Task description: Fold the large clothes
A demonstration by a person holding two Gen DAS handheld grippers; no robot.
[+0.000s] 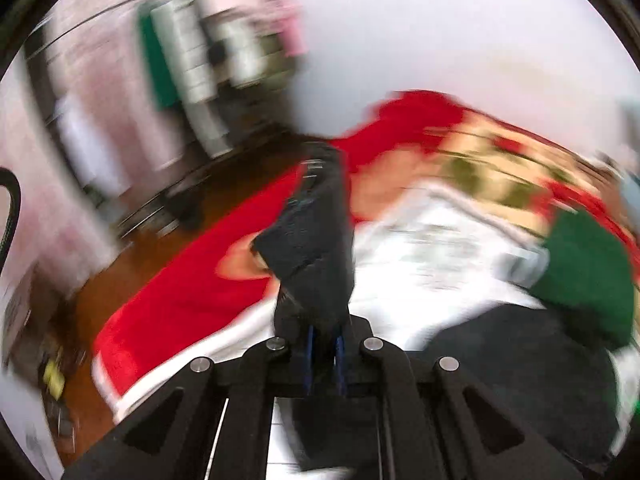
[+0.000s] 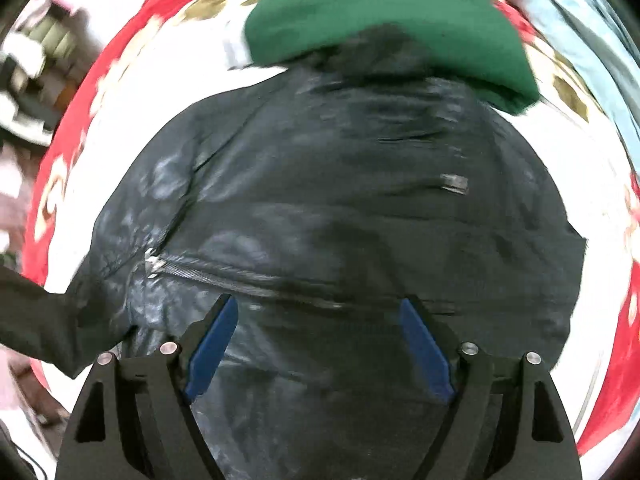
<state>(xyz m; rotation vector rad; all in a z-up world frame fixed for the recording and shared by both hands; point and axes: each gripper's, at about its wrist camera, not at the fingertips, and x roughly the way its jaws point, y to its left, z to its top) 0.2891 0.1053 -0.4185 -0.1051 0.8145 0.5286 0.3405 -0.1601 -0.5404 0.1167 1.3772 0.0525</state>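
A black leather jacket (image 2: 340, 208) lies spread on a bed with a red, white and floral cover (image 2: 120, 60); a zipper (image 2: 224, 276) runs across its lower part. My right gripper (image 2: 320, 312) is open just above the jacket, blue pads (image 2: 212, 344) wide apart, holding nothing. My left gripper (image 1: 324, 344) is shut on a part of the black jacket (image 1: 312, 240), which stands up from between the fingers. More of the jacket (image 1: 520, 380) lies at the lower right of the blurred left wrist view.
A folded green garment (image 2: 384, 20) lies on the jacket's far end, also in the left wrist view (image 1: 588, 280). A light blue cloth (image 2: 580, 32) lies at the far right. Brown floor (image 1: 132, 272) and blurred shelves (image 1: 208, 60) lie beyond the bed's left edge.
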